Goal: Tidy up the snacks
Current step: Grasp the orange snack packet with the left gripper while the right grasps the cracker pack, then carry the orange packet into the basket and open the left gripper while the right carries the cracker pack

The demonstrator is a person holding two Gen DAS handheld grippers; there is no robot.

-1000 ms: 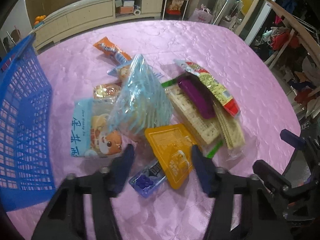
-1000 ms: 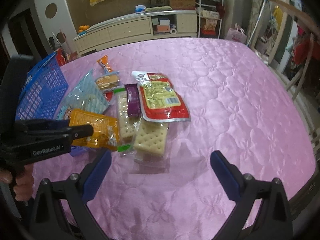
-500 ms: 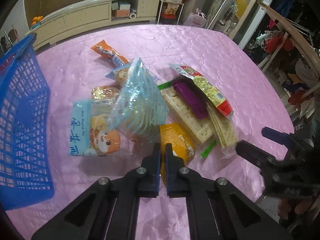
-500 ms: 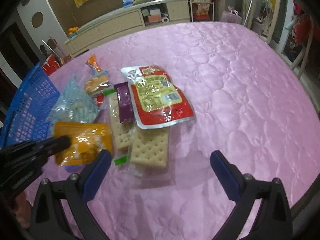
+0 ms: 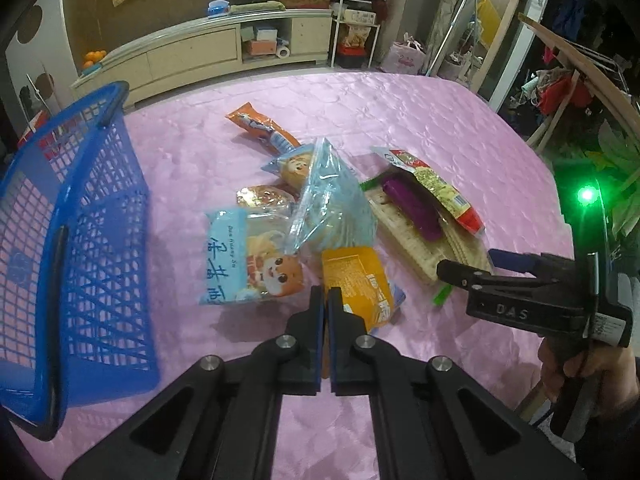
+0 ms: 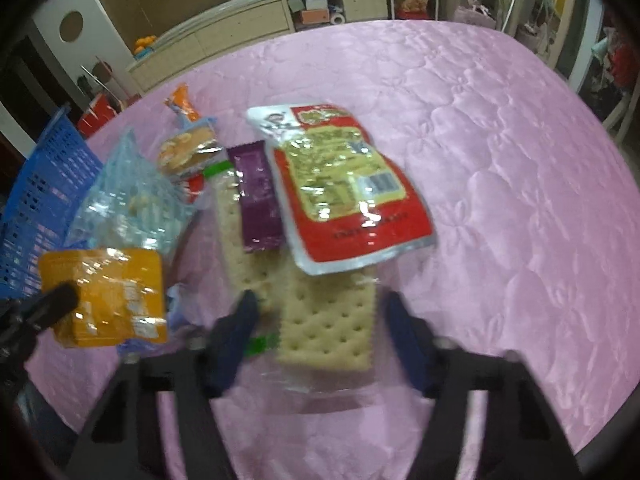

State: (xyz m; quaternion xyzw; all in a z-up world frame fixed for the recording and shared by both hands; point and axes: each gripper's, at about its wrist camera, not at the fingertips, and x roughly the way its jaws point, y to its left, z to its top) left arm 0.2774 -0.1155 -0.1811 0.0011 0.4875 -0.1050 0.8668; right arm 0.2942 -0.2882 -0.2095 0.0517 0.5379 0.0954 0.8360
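Observation:
My left gripper point(image 5: 325, 300) is shut on the near edge of a yellow snack packet point(image 5: 356, 278), which hangs a little off the pink tablecloth point(image 5: 400, 120). The right wrist view shows the same yellow packet point(image 6: 104, 296) with the left gripper's tip point(image 6: 58, 305) on it. My right gripper point(image 6: 322, 312) is low over a clear-wrapped cracker pack point(image 6: 328, 320). Its jaws are closing with the pack between them, and the pads are not pressing on it. A blue mesh basket point(image 5: 80, 240) stands at the left.
The snack pile holds a red packet point(image 6: 340, 184), a purple bar point(image 6: 258, 196), a pale blue clear bag point(image 5: 328, 208), a blue cartoon packet point(image 5: 248, 256) and an orange stick packet point(image 5: 260, 126). The table's right edge is close, with chairs beyond it.
The left gripper shut on the yellow packet and raised it slightly. The right gripper sank toward the cracker pack and its jaws narrowed around it.

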